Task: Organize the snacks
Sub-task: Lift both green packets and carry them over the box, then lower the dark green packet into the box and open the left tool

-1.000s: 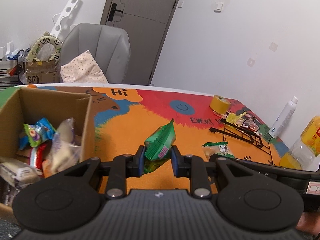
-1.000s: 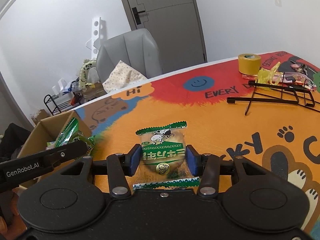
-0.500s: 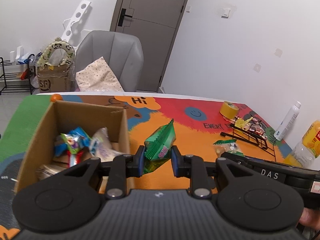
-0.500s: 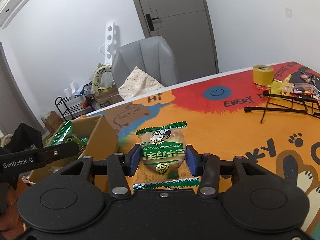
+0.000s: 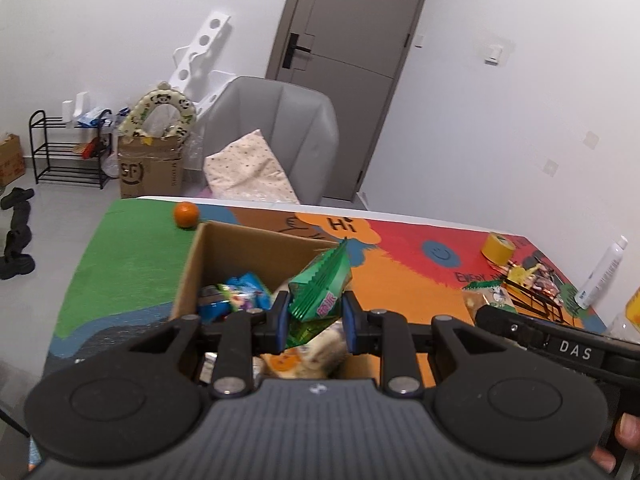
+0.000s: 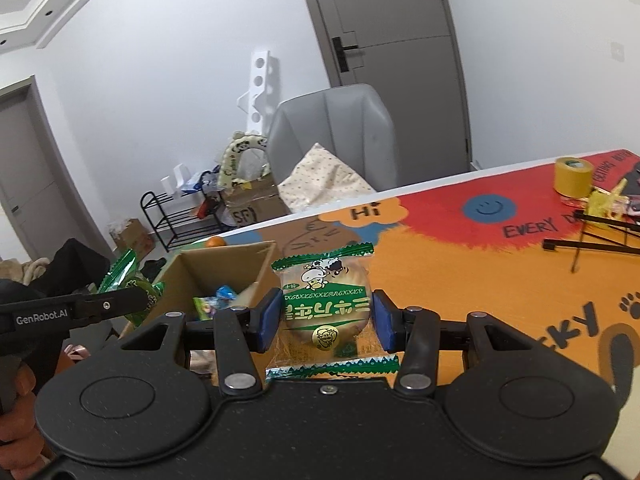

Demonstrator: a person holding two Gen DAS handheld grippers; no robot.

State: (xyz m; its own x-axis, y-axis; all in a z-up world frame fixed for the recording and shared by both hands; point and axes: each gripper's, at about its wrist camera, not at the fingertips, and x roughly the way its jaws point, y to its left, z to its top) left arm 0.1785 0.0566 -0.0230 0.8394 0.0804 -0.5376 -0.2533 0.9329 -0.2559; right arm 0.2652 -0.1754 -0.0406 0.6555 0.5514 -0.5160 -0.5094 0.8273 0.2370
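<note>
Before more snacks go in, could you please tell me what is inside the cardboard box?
The cardboard box holds a blue wrapped snack and pale packets. The left hand-held gripper and its green packet cover the rest.

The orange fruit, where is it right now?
In the left wrist view the orange sits on the table's green patch, just behind the cardboard box's far left corner.

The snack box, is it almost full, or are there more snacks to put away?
Several wrapped snacks already lie in the cardboard box. The left gripper holds a green packet over it, and the right gripper holds a bun packet nearby. More wrapped items sit by the wire rack, so there may be more to do.
</note>
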